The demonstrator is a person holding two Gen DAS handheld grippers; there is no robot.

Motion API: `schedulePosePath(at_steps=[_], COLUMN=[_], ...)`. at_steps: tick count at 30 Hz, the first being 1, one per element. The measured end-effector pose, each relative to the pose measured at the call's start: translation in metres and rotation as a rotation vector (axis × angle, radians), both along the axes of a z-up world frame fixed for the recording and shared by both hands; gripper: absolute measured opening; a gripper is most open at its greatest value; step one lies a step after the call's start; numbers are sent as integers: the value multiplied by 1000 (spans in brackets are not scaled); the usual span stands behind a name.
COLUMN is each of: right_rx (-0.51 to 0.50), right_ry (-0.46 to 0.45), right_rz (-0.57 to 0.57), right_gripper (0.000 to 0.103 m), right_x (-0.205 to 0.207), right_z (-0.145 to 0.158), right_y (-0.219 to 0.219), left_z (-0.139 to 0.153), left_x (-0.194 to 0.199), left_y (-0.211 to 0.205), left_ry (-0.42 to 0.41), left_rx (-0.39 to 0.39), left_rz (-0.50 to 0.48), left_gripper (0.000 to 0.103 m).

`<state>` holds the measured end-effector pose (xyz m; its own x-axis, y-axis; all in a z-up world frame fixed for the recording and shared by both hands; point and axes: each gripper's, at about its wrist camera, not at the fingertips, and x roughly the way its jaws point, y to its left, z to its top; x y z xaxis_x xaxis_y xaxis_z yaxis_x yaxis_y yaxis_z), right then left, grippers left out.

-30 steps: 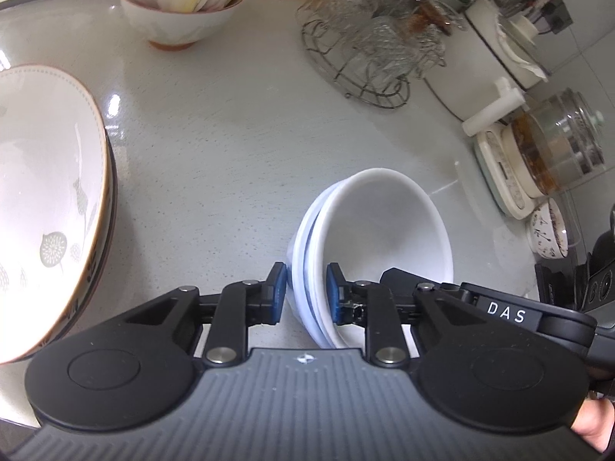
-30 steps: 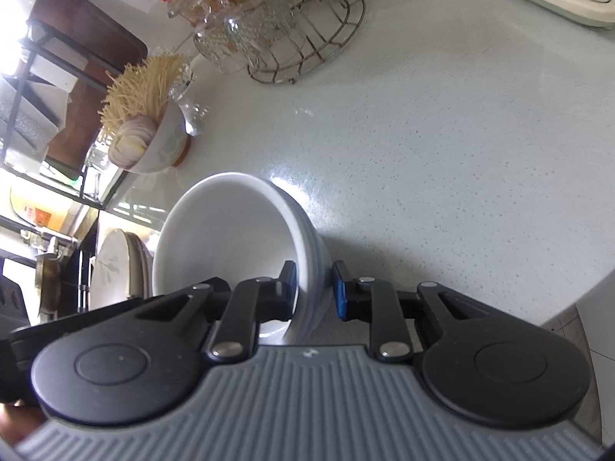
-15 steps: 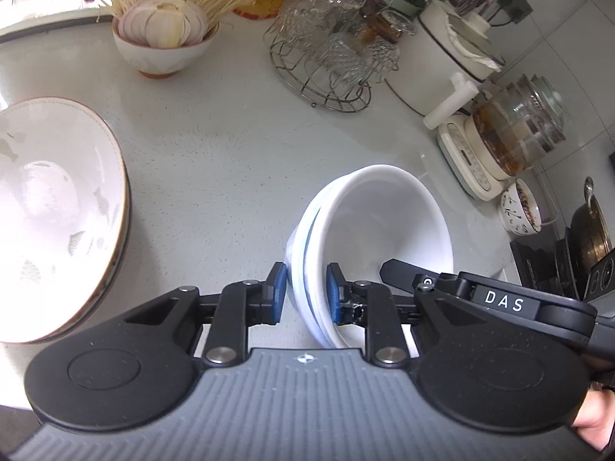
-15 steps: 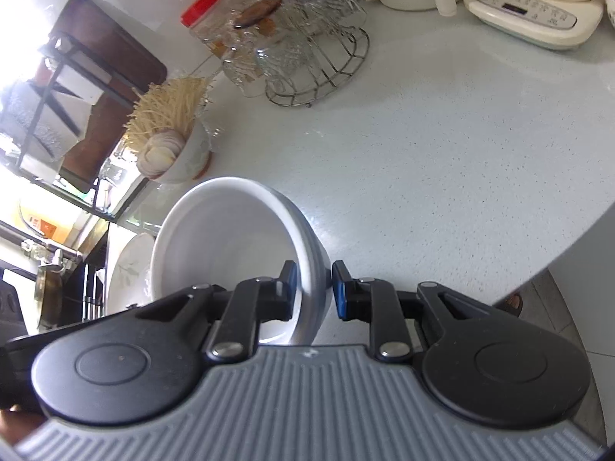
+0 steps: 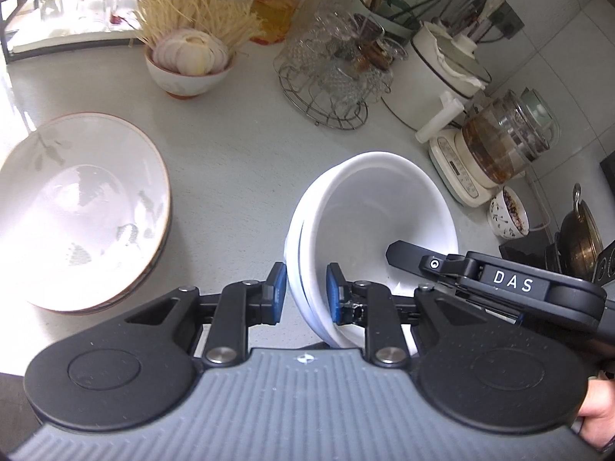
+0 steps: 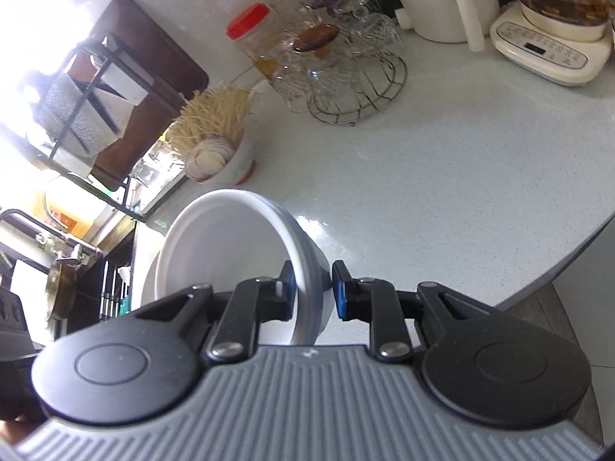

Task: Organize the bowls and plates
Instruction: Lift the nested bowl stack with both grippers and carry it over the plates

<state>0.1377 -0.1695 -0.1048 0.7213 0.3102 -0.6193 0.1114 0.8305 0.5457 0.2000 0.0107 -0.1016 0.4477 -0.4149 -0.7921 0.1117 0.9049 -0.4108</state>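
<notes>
**White bowls held aloft, patterned bowls waiting on the table**

A nested stack of plain white glossy ceramic bowls (image 5: 378,207) is hanging tilted above the pale speckled table (image 5: 238,161), its opening facing up and away. One rim wall is sitting pinched in the left tool (image 5: 306,292), the opposite wall in the right tool (image 6: 314,286). To the left, a wide white bowl with grey leaf prints and a brown rim (image 5: 77,211) is resting upright on the table atop similar bowls.
</notes>
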Motion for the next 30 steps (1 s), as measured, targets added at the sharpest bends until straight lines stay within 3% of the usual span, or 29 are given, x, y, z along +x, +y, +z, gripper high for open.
schedulePosePath(at_steps=[18,30], right_rx=[-16,-42], right_ry=[-40,28], right_rz=[198,322], right_gripper=[23,23], right_x=[37,71], right_z=[25,10], right_y=[75,135], left_z=[24,7], left_x=[0,-3], left_y=[83,144], left_ry=[-36,4], left_rx=[31,21], left_rz=[201,331], left_gripper=[26,26])
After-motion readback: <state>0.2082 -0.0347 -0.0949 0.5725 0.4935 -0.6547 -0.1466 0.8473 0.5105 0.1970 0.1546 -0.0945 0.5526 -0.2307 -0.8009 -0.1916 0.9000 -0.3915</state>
